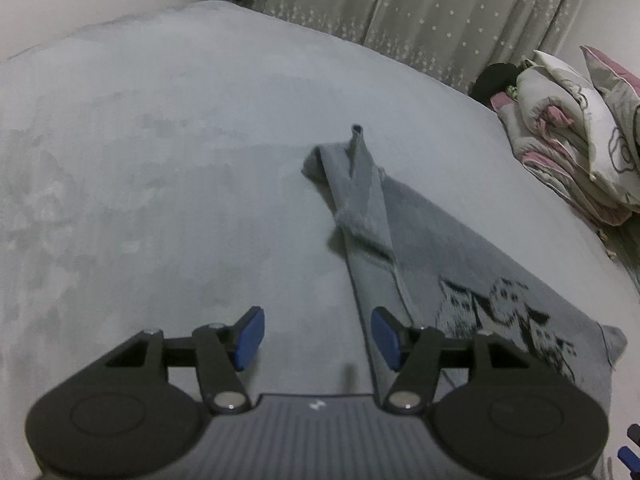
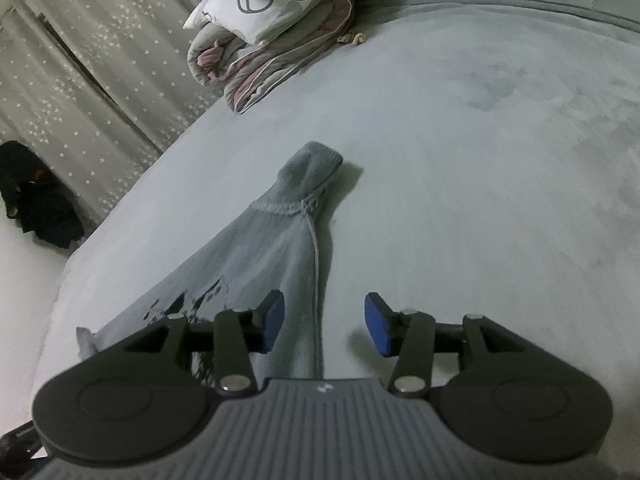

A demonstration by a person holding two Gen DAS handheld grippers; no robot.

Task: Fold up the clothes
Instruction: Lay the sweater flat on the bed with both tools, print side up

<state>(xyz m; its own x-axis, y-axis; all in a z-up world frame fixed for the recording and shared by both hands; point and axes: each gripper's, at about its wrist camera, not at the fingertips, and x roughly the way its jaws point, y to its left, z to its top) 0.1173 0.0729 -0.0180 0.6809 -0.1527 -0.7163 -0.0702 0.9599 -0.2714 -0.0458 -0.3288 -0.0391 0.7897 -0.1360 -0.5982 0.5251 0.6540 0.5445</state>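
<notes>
Grey sweater beside open claw.

The sweater is grey knitted wool, ribbed and slightly fuzzy. The bed cover looks soft, matt and velvety. Both grippers are matt black plastic with smooth blue pads.

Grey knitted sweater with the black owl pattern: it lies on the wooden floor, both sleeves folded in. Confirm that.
Wrong in one respect: the grey knitted sweater with the black owl pattern lies on the pale grey bedspread, not a wooden floor. Both wrist views show this; the sleeves are folded in.
</notes>
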